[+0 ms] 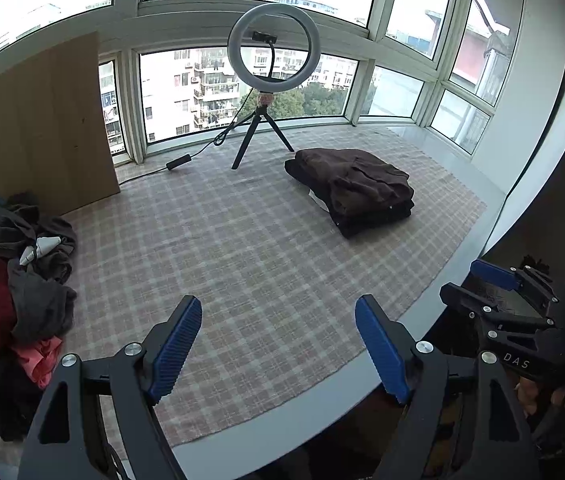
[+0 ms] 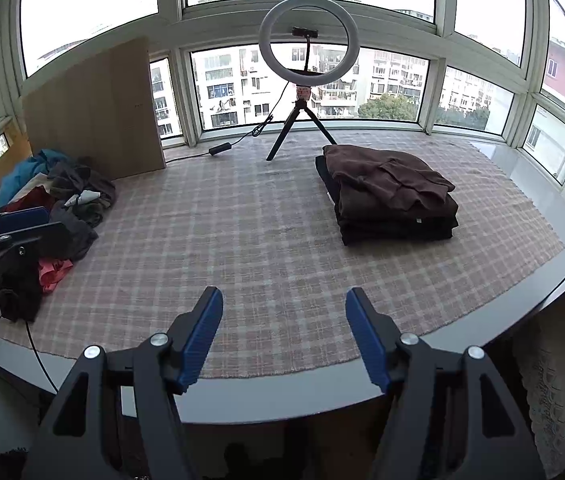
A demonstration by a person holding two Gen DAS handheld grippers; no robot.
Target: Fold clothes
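A stack of folded dark brown and black clothes (image 1: 356, 190) (image 2: 392, 194) lies on the right of the checked cloth. A heap of unfolded clothes (image 1: 14, 288) (image 2: 64, 208) in grey, dark red, pink and blue sits at the left edge. My left gripper (image 1: 278, 320) hangs open over the near side of the cloth, nothing between its blue pads. My right gripper (image 2: 284, 308) is open too, above the near edge, with nothing in it. In the left wrist view the right gripper (image 1: 498, 280) shows at the far right; in the right wrist view the left gripper (image 2: 22, 220) shows at the far left.
The pink checked cloth (image 1: 242, 240) (image 2: 262, 220) covers a grey table (image 2: 282, 396). A ring light on a black tripod (image 1: 270, 92) (image 2: 306, 80) stands at the back by the windows, its cable running left. A wooden panel (image 1: 42, 120) (image 2: 98, 112) stands at the back left.
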